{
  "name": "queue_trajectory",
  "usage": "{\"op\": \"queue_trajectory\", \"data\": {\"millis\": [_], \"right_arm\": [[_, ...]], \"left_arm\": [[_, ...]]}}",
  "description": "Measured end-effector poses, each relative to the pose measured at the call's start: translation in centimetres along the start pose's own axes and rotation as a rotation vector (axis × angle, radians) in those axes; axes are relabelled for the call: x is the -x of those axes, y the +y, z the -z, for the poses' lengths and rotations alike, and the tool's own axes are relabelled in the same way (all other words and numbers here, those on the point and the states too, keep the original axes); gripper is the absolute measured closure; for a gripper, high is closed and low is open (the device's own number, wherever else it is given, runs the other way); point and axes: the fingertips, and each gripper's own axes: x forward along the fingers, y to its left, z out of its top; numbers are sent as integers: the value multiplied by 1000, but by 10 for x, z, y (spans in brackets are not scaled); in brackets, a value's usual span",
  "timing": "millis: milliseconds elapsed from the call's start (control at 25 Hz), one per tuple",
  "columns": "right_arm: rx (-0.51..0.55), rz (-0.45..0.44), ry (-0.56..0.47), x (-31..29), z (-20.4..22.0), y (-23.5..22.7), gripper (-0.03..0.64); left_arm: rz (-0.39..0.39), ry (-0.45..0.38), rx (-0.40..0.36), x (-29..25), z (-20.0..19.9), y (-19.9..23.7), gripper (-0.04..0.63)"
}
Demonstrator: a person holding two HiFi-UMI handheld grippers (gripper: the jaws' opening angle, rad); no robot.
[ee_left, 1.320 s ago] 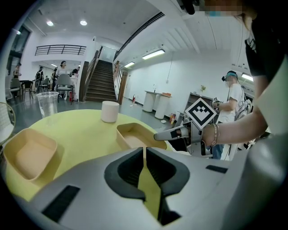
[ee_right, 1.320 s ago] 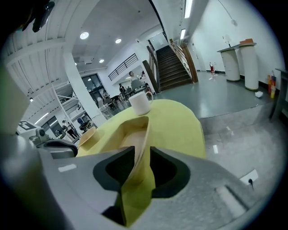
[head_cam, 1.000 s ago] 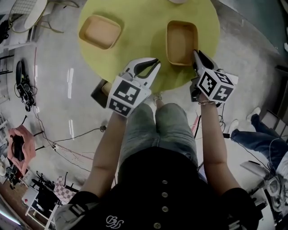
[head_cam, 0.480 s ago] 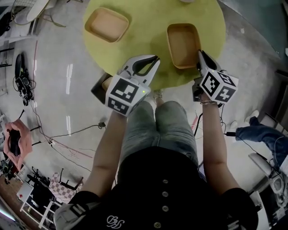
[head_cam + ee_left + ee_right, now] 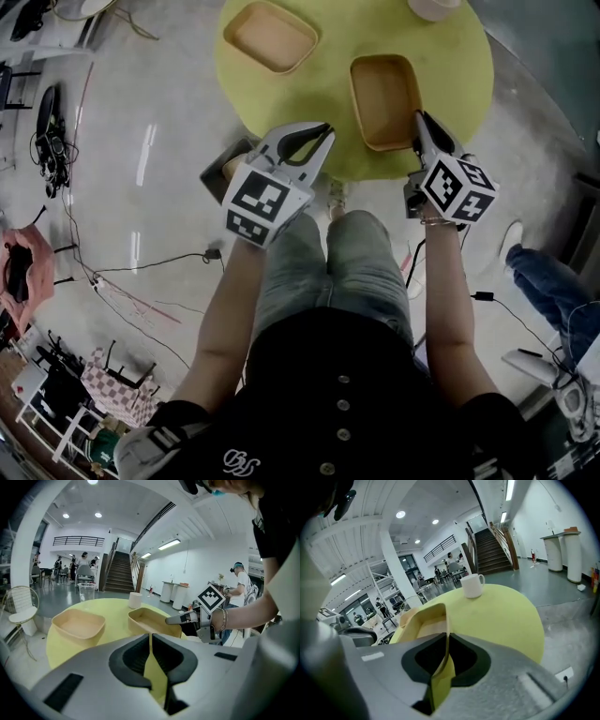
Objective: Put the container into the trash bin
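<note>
Yellow bench [image 5: 337, 103] carries a far container [image 5: 275, 36] and a near container [image 5: 384, 94], pinched at its rim by fingers of the right gripper [image 5: 419, 117], while fingers of the left gripper [image 5: 325, 128] sit closed, empty.

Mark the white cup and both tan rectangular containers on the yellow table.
White cup [image 5: 472, 586]: right gripper view, side wall.
Nearer tan rectangular container [image 5: 382, 98]: head view, inner floor.
Farther tan rectangular container [image 5: 272, 36]: head view, inner floor.

Glossy grey floor [image 5: 141, 112], dark staircase [image 5: 119, 576]
</note>
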Motion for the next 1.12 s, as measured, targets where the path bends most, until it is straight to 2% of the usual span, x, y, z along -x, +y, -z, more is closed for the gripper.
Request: {"op": "queue_trajectory", "data": {"millis": [160,480,840,1120], "right_arm": [[28,-55,19,-8,-2,43,595],[72,-147,61,-16,27,120,595],[140,-269,128,-26,63,214,595],[251,-351,181,-42,91,280,595]], "left_arm": [[-51,-11,24,37,4,23,568],[-141,-35,54,107,31,50,568],[-255,-74,131,188,61,82,569],[-345,-110,213,248,96,106,569]]}}
